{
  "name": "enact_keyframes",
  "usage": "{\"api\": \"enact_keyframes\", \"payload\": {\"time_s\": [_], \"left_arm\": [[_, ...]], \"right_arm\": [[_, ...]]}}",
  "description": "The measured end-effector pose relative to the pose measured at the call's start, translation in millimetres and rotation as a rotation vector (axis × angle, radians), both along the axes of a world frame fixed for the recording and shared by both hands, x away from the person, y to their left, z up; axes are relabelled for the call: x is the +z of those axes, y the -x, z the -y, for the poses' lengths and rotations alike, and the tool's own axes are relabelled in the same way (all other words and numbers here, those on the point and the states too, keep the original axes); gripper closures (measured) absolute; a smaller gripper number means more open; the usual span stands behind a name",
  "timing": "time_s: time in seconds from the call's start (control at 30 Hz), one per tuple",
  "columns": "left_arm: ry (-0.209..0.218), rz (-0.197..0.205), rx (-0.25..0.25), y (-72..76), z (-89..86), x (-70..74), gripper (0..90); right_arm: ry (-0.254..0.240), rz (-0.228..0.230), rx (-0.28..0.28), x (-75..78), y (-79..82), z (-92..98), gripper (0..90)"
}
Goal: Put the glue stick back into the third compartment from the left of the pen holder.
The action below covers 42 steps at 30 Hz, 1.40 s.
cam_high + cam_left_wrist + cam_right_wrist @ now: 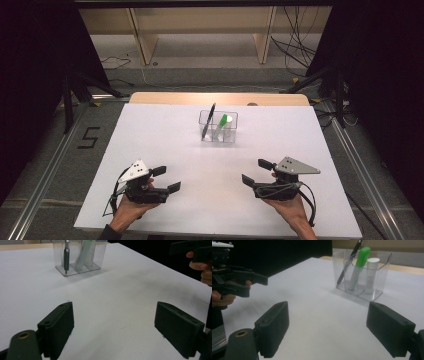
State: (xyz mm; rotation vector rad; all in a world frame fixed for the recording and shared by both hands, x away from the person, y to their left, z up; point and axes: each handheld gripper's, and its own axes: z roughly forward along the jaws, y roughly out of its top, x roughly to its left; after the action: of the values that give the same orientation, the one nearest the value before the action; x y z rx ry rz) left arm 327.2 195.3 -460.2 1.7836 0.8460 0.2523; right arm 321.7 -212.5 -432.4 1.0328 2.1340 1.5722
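High view. White tabletop (165,145). A clear organizer (218,126) stands past centre, at roughly 1 o'clock from the left gripper (167,179) and 11 o'clock from the right gripper (254,172). Both grippers rest near the person's edge, well apart from the organizer, jaws wide, nothing between them. The black pen (208,121) sits in the left compartment, its long axis leaning with the top tipped toward 12–1 o'clock, rising above the rim. The green-capped marker (222,123) stands in the next compartment, cap tilted toward 1 o'clock. The two grippers look about equally far from the organizer; the right one seems slightly nearer, though I cannot tell for sure.

Left gripper view. Jaws stand wide, bare tabletop between them. Organizer (79,255) lies at 11 o'clock from the jaws, well apart. Pen (66,256) near upright in the compartment at left here; marker (83,255) leans in the middle one. The right gripper (192,250) shows at 2 o'clock.

Right gripper view. Jaws wide, empty. Organizer (362,273) at 1 o'clock. Contents: pen (348,263) leaning, top toward 1 o'clock; green marker (358,267) beside it, cap up; a white-capped tube (371,275) upright in the farthest compartment toward 3 o'clock. Left gripper (238,283) at 9–10 o'clock.

Judgement: any pick will need a forward reach and a grasp from above, jaws set across the item's long axis, clear of the rim.
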Motion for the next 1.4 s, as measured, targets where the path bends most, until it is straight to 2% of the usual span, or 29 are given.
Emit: {"api": "enact_keyframes", "payload": {"time_s": [0.27,0.57,0.87,0.97,1.4], "left_arm": [[0.002,-0.006,-0.004,-0.1,0.0,-0.7,15.6],[-0.003,-0.004,-0.009,0.4,0.3,-1.5,15.6],[0.002,-0.007,-0.025,2.2,1.2,-2.0,15.5],[0.006,-0.004,-0.031,2.4,0.6,-2.0,15.3],[0.009,0.001,-0.028,1.6,0.7,-2.9,14.9]], "right_arm": [[0.008,-0.006,-0.007,-11.0,9.9,4.4,19.2],[-0.005,-0.012,-0.019,-19.2,19.6,10.3,19.2],[-0.009,0.001,-0.04,-26.2,29.3,17.3,19.0],[-0.011,-0.009,-0.048,-29.0,30.7,18.9,18.9],[-0.026,-0.013,-0.077,-28.9,32.4,26.3,17.8]]}}
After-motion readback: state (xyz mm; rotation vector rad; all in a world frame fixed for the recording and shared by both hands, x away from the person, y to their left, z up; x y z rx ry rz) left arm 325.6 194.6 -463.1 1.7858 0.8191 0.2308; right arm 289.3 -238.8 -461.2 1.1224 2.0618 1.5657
